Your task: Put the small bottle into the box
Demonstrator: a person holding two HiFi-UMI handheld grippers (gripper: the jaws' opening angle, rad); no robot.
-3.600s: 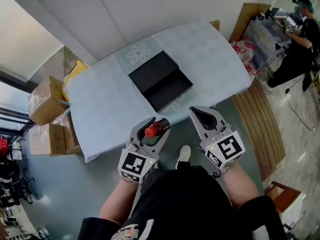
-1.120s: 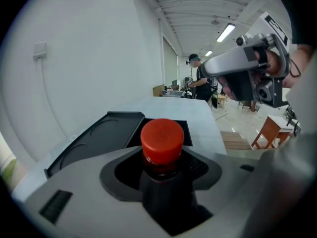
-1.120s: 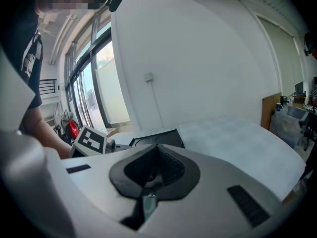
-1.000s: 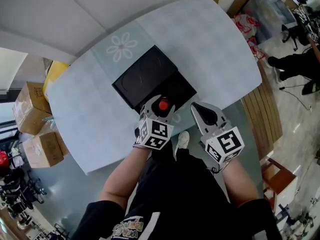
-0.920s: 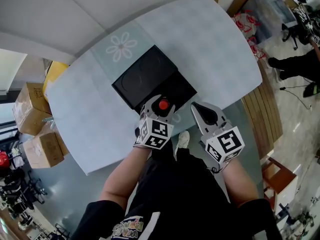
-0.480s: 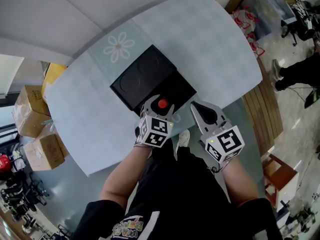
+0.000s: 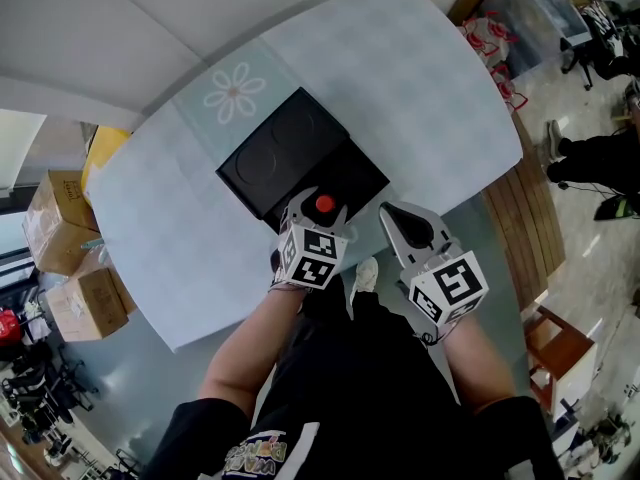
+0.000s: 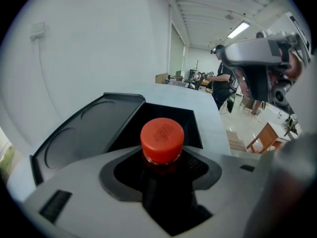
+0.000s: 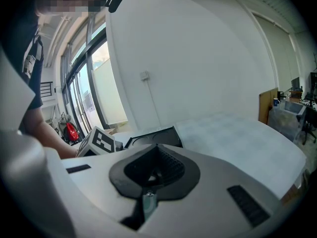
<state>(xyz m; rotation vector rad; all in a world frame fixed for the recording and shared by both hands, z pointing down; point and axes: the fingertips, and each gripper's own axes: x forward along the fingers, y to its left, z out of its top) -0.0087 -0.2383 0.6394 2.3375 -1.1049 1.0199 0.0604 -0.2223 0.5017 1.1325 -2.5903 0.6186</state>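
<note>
A small bottle with a red cap [image 7: 324, 205] [image 8: 162, 140] stands upright between the jaws of my left gripper [image 7: 318, 213] [image 8: 163, 162], which is shut on it. The bottle hangs at the near edge of the open black box [image 7: 345, 173] [image 8: 171, 118], whose flat lid [image 7: 268, 153] [image 8: 86, 130] lies open to the left. The box rests on the pale checked table [image 7: 420, 78]. My right gripper [image 7: 408, 226] [image 9: 151, 175] sits to the right of the left one, near the table's front edge, jaws shut with nothing between them. The box lid [image 9: 148, 135] shows past the right gripper's jaws.
Cardboard boxes [image 7: 70, 258] are stacked on the floor to the left of the table. A wooden bench [image 7: 525, 218] runs along the right side. A person [image 7: 600, 158] stands at the far right near cluttered shelving. A white wall [image 8: 84, 48] lies behind the table.
My left gripper has carried the bottle from off the table's front edge up to the box's near rim. Over the last second it has barely shifted. The right gripper stayed put.
</note>
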